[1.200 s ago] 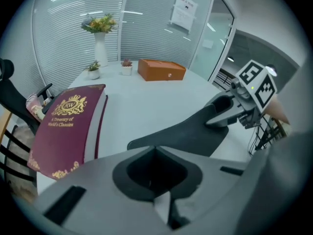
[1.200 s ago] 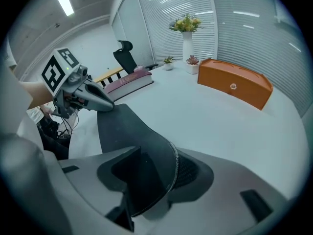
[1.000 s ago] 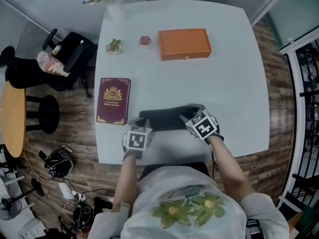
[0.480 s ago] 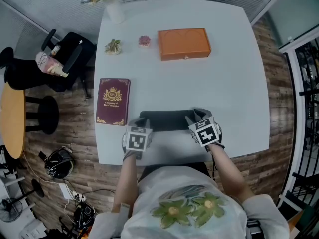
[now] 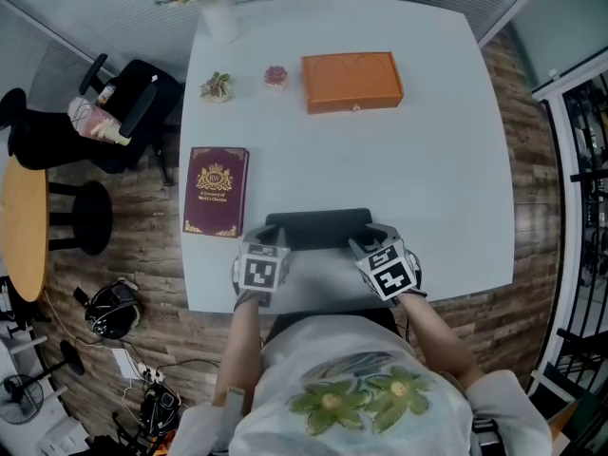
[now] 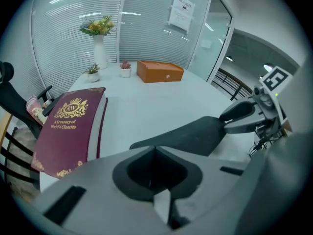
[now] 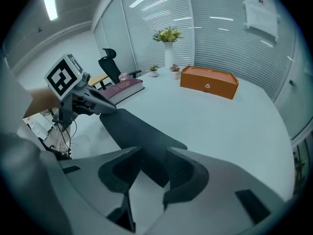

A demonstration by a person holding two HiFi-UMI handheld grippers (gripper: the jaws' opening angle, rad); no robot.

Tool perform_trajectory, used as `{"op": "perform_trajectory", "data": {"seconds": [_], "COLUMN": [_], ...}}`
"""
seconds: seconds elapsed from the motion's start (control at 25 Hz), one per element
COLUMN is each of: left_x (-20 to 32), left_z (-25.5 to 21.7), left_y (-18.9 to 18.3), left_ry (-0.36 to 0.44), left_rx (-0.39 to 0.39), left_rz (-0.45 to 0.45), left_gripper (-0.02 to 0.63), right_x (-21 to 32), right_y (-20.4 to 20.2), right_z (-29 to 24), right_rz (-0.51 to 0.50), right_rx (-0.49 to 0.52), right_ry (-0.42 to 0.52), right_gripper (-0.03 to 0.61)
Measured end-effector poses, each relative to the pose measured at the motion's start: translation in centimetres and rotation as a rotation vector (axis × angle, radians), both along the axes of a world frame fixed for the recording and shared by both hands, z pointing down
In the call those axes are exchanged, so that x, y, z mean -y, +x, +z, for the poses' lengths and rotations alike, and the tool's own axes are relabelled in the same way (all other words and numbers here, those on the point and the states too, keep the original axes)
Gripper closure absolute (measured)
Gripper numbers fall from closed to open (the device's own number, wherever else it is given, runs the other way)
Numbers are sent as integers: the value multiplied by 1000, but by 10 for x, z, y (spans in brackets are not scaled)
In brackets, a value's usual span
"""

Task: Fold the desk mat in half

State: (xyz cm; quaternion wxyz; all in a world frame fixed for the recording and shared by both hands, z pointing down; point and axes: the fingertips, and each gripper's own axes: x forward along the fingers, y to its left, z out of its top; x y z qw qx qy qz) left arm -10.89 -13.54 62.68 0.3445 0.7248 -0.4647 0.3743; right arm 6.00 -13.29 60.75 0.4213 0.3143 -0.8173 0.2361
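Observation:
The dark grey desk mat lies doubled over near the table's front edge. My left gripper is shut on its left end; in the left gripper view the mat runs from the closed jaws toward the other gripper. My right gripper is at the mat's right end. Its jaws have just been closing and still stand apart. A corner of the mat lies between them in the right gripper view, with a gap on either side.
On the white table are a maroon book left of the mat, and at the far side an orange box, two small plant pots and a vase of flowers. A black office chair stands at the left.
My right gripper has drawn back toward the near table edge and its jaws have narrowed. The mat's right end, raised before, now lies lower. The left gripper has stayed put.

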Motion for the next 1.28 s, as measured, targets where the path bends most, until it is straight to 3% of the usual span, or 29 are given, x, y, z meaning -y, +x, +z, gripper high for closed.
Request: {"op": "perform_trajectory", "data": {"seconds": [0.56, 0.88, 1.28], "left_x": [-8, 1, -1], "left_z": [-16, -35, -83], "left_y": [-1, -6, -4], "left_ry": [40, 116, 278], "left_rx": [-23, -29, -45], "left_rz": [-20, -49, -108], "left_gripper": [609, 609, 609], "right_x": [8, 17, 16], "right_y": [1, 2, 8], "right_z": [-11, -31, -85], "right_rz": [21, 66, 174], "right_rx": [11, 53, 168], "right_ry": [47, 127, 297], "right_gripper": [422, 427, 551]}}
